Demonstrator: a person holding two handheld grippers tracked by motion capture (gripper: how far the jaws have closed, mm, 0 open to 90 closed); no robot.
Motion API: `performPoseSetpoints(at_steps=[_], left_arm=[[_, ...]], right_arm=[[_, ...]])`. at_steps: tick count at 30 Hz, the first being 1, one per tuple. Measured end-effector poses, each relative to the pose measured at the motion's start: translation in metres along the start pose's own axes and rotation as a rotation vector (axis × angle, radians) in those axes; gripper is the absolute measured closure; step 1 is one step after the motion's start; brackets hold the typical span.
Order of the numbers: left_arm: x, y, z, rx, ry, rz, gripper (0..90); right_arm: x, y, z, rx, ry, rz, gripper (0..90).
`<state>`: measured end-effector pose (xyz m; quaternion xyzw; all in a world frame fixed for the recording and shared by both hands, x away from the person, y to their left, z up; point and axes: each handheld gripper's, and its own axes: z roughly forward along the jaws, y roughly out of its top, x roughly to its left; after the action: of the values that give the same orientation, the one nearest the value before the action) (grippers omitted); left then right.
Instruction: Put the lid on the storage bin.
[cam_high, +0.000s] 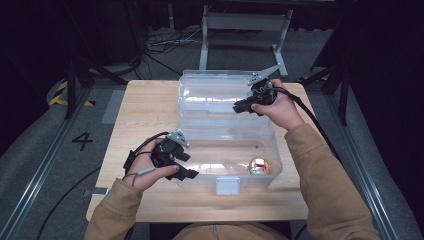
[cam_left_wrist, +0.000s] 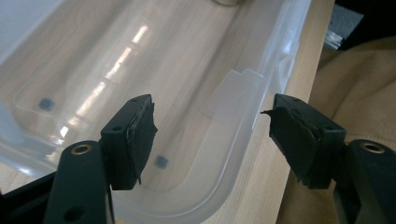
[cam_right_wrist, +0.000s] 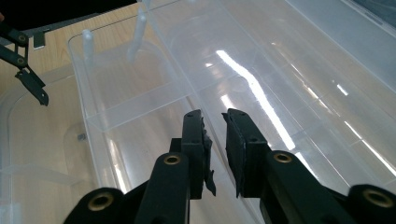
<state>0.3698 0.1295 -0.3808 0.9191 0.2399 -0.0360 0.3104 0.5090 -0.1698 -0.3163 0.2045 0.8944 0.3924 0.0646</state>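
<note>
Nearest, at the table's (cam_high: 145, 110) front edge: left gripper (cam_high: 189, 165) held low beside the front-left corner of the clear box (cam_high: 210, 179), jaws spread wide and gripping nothing. Seen along that gripper (cam_left_wrist: 210, 116), the rounded corner rim runs between the two pads without touching either, with the pale latch tab (cam_left_wrist: 238, 91) just beyond on the front wall. So the box lies straight ahead of and under these jaws, its long axis across the table from left to right.

Further in, on the box floor toward the right end: a shiny gold ball (cam_high: 260, 165), well apart from both grippers and closer to the left one's line of reach along the front wall.

Farther back: the lid (cam_high: 215, 92) thrown open behind the box, its long axis parallel to the box. Right gripper (cam_high: 239, 107) over the lid's right part, pointing left along it. From its own camera (cam_right_wrist: 215, 116), jaws drawn in to a narrow slit above the clear plastic; impossible to tell whether a thin clear edge is pinched there or nothing at all.

Judging by this, lid work falls to the right hand, being the nearer. Nothing between lid and box, only the ball inside.
</note>
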Motion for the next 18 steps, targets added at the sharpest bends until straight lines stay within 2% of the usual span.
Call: performPoseSetpoints(at_steps=[5, 7, 11, 14, 15, 17, 18], left_arm=[[-0.004, 0.001, 0.011, 0.064, -0.027, 0.038, 33.1], [-0.005, 0.001, 0.016, 0.108, -0.041, 0.047, 35.3], [-0.004, 0.0, 0.022, 0.132, -0.047, 0.057, 42.0], [-0.004, -0.001, 0.026, 0.15, -0.056, 0.067, 51.0], [-0.005, -0.001, 0.029, 0.165, -0.06, 0.078, 51.0], [-0.006, -0.001, 0.032, 0.189, -0.058, 0.098, 66.2], [-0.007, -0.001, 0.033, 0.194, -0.038, 0.122, 70.5]], right_arm=[[-0.001, 0.0, 0.0, -0.003, 0.005, 0.006, 77.5], [-0.001, -0.001, 0.0, -0.004, 0.01, 0.014, 77.5], [-0.002, -0.001, 0.0, -0.003, 0.016, 0.025, 77.6], [-0.002, -0.001, 0.0, -0.004, 0.016, 0.025, 77.7], [-0.001, -0.001, 0.0, -0.003, 0.015, 0.027, 77.7], [-0.001, -0.001, 0.0, -0.003, 0.015, 0.027, 77.8], [-0.001, -0.001, 0.0, -0.003, 0.015, 0.027, 77.8]])
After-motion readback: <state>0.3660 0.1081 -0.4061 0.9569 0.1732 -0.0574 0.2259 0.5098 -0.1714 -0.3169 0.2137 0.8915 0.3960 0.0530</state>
